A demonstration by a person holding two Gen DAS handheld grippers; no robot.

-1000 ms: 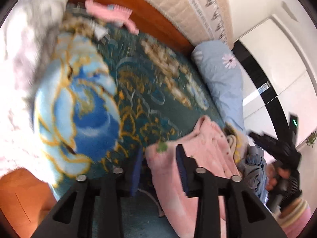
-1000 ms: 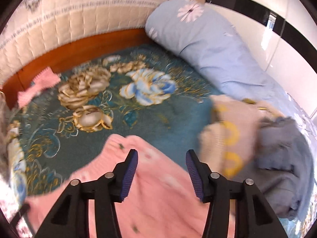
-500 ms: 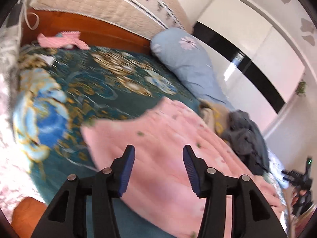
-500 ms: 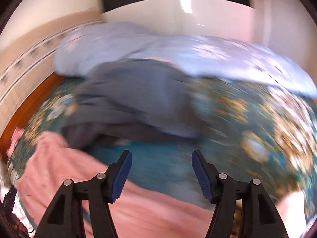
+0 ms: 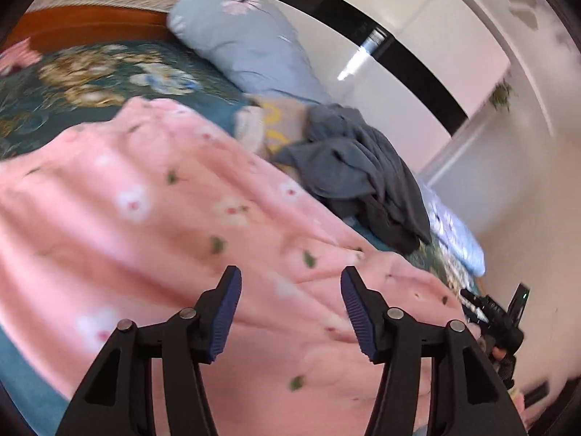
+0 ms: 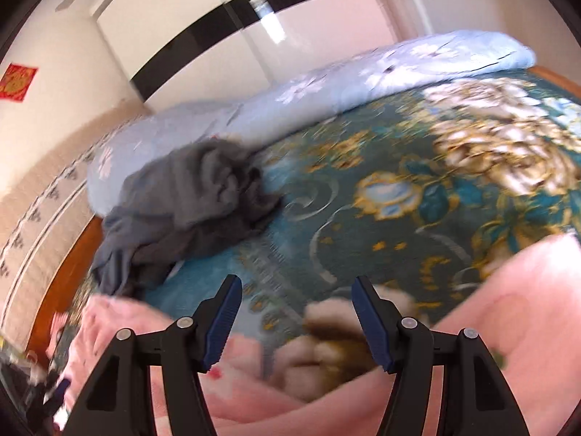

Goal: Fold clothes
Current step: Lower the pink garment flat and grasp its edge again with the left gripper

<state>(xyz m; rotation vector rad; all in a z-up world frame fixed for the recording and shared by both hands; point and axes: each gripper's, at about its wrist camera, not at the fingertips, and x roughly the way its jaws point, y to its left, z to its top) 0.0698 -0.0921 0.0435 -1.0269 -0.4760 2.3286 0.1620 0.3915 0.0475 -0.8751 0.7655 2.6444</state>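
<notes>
A pink flowered garment (image 5: 174,218) lies spread over the teal floral bedspread (image 5: 90,80). My left gripper (image 5: 290,312) is open and empty just above the garment. My right gripper (image 6: 296,321) is open and empty above the garment's near edge (image 6: 254,392), with the bedspread (image 6: 381,218) beyond it. The right gripper also shows in the left wrist view (image 5: 497,323) at the garment's far right end. A crumpled dark grey garment (image 5: 356,174) lies behind the pink one and also shows in the right wrist view (image 6: 189,200).
A beige garment with yellow print (image 5: 268,127) lies beside the grey one. A light blue flowered quilt (image 6: 326,94) runs along the bed's far side. A wooden headboard rail (image 5: 83,25) and white wardrobe doors (image 5: 417,36) stand beyond. A small pink cloth (image 5: 18,54) lies near the headboard.
The left gripper has let go of the pink garment, which now lies spread out, and swung right over it. The right gripper swung from the garment toward the grey clothes and the quilt.
</notes>
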